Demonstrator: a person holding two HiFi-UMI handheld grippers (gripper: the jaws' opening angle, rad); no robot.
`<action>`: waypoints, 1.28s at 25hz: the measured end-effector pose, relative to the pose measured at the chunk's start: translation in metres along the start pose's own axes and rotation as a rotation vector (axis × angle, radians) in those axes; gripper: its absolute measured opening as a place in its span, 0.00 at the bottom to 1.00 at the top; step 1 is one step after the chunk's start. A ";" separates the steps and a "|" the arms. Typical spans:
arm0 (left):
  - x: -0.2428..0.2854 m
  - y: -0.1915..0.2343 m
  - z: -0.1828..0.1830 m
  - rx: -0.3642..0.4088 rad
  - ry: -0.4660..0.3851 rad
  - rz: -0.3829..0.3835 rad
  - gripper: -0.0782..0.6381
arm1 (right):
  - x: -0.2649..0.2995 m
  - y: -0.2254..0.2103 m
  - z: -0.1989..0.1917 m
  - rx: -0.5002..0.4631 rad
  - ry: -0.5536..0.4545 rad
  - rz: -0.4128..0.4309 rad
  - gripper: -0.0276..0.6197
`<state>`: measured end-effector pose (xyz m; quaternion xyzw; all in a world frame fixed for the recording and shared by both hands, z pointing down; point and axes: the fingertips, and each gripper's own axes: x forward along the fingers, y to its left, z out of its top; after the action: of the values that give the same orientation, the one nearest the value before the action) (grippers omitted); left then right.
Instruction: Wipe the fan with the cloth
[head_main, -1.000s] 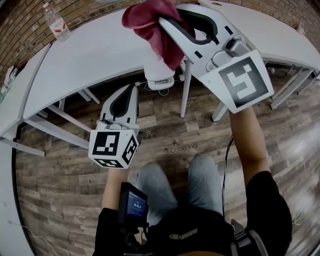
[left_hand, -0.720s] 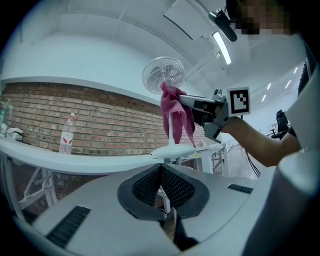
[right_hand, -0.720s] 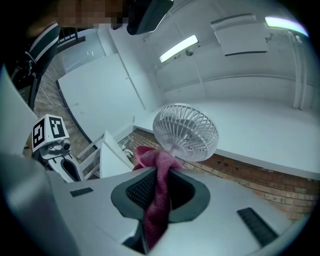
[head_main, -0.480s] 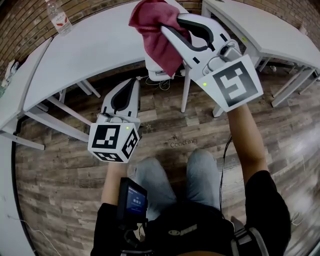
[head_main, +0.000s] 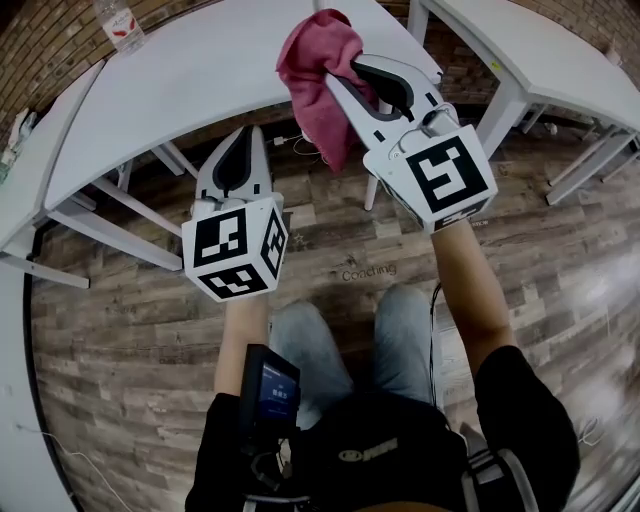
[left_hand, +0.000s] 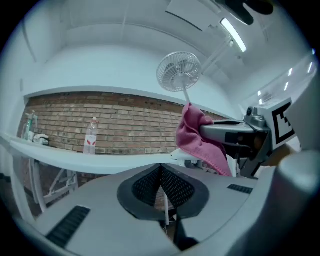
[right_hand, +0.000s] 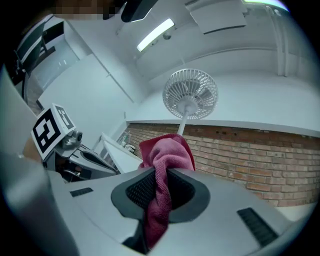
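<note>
A white pedestal fan stands ahead of both grippers; its round grille (left_hand: 178, 71) shows high in the left gripper view, and its head (right_hand: 190, 93) on a thin pole in the right gripper view. In the head view I cannot see the fan. My right gripper (head_main: 342, 76) is shut on a pink cloth (head_main: 318, 68), which bunches above the jaws and hangs through them (right_hand: 161, 180). Beside it on the left, my left gripper (head_main: 240, 138) is shut with nothing between its jaws (left_hand: 161, 171), pointing the same way.
A curved white table (head_main: 190, 75) runs ahead, with a water bottle (head_main: 118, 22) at its far left. A second white table (head_main: 545, 55) stands to the right. Table legs and a cable lie on the wooden floor (head_main: 330, 240). A brick wall (left_hand: 120, 127) is behind.
Both grippers have drawn closer together and the left one has come up. The fan's white base, seen under the cloth earlier, is now hidden. The cloth stays held.
</note>
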<state>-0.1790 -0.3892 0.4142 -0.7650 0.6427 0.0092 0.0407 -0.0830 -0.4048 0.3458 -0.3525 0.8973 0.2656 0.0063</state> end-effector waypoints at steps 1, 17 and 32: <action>0.001 -0.002 0.003 0.016 -0.007 0.009 0.11 | 0.000 0.001 -0.002 0.021 0.013 -0.015 0.13; 0.005 -0.034 0.025 0.068 -0.068 -0.040 0.11 | -0.021 -0.018 -0.030 0.200 0.041 -0.094 0.13; -0.009 -0.033 0.026 0.079 -0.062 -0.061 0.11 | 0.035 -0.067 0.008 -0.012 0.005 0.009 0.13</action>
<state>-0.1471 -0.3732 0.3906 -0.7812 0.6176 0.0060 0.0909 -0.0680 -0.4638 0.3002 -0.3490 0.8973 0.2703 0.0009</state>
